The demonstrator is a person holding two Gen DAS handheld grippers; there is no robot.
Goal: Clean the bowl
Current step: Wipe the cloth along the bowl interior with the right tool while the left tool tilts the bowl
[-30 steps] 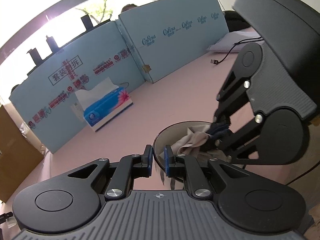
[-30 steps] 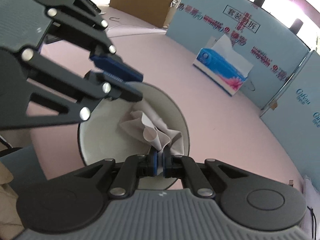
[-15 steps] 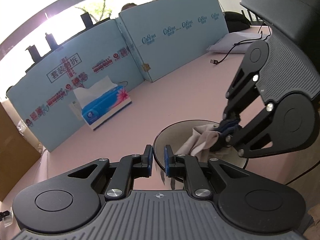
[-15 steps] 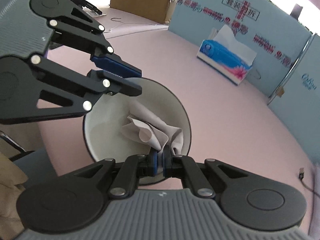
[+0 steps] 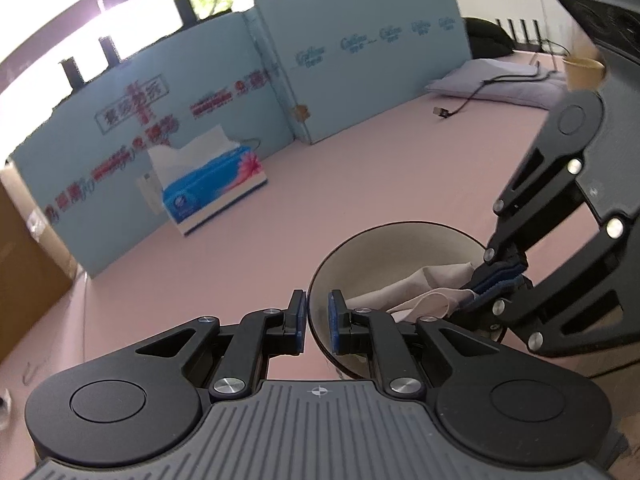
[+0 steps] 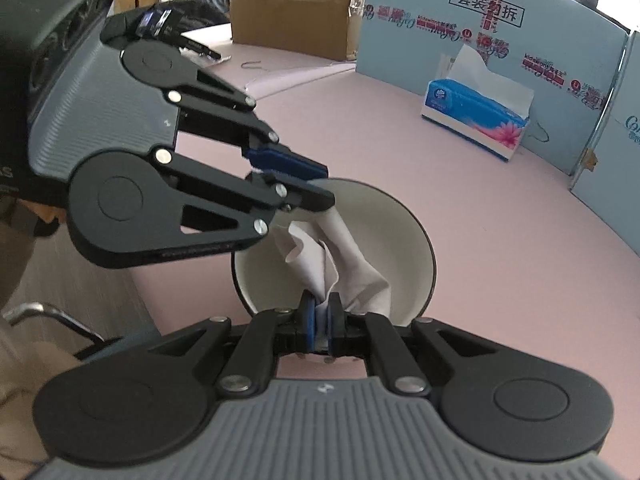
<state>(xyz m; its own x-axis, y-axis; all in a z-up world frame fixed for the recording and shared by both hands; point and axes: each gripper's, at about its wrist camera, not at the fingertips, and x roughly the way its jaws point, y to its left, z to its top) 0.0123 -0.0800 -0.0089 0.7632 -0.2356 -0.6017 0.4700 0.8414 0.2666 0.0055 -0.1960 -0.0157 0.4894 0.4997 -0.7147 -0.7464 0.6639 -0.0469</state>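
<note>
The cloth (image 6: 352, 264) has been dragged from the middle of the bowl (image 6: 416, 240) toward its right-hand wall over the last second, and part of it has been lifted higher, so a wiping stroke is judged to be under way with more of the pale inside now laid bare. The cloth is pinched between the pressed-together fingers of the right gripper (image 6: 320, 318), at the near rim. The bowl's rim is clamped by the left gripper (image 5: 317, 322), one finger inside and one outside, and the bowl is held steady on the pink table (image 5: 360, 168). A tissue box (image 5: 212, 188) is seen well apart, before blue panels (image 5: 360, 80); a cable (image 5: 472, 96) lies farther off. Nothing is found in the way.
</note>
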